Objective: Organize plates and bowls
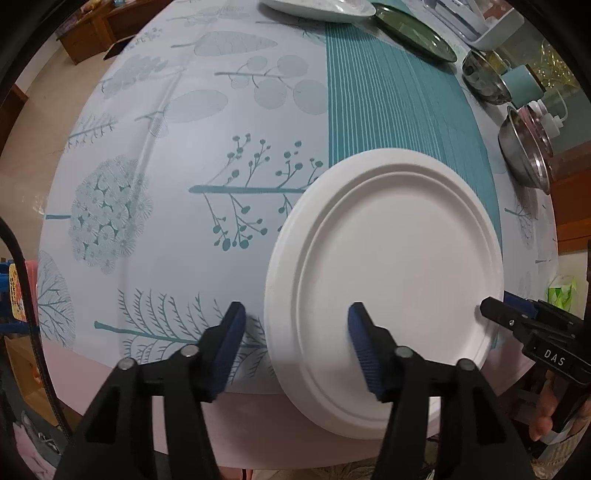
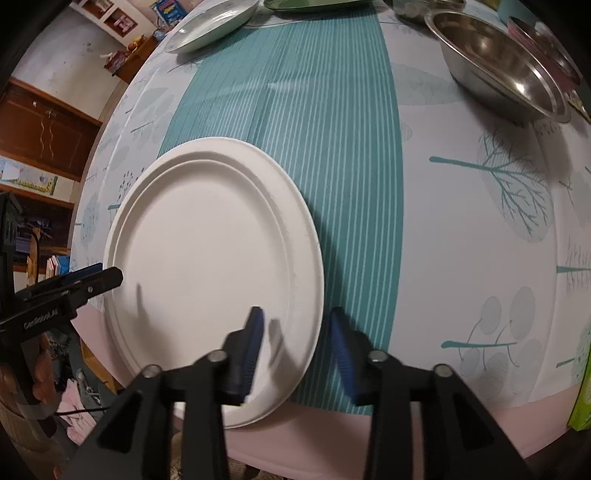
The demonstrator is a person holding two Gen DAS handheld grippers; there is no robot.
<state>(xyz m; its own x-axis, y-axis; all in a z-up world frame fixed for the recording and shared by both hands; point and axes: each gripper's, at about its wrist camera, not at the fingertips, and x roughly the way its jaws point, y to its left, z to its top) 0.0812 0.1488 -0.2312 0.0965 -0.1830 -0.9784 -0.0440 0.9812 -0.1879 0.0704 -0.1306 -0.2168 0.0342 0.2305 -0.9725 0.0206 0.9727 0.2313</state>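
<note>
A white paper plate (image 1: 388, 280) lies at the near edge of the table, partly over the edge; it also shows in the right wrist view (image 2: 210, 258). My left gripper (image 1: 295, 325) is open, its jaws on either side of the plate's left rim. My right gripper (image 2: 295, 328) is open, its jaws on either side of the plate's right rim. The right gripper also shows in the left wrist view (image 1: 491, 310), and the left gripper shows in the right wrist view (image 2: 110, 275). Far off lie a white plate (image 2: 210, 22), a green plate (image 1: 413, 33) and a steel bowl (image 2: 506, 62).
The table wears a leaf-print cloth (image 1: 177, 192) with a teal striped band (image 2: 295, 122). A second steel bowl (image 1: 484, 77), a teal cup (image 1: 524, 83) and a white rack (image 1: 480, 22) stand at the far right. Wooden cabinets (image 2: 44, 133) stand beyond the left edge.
</note>
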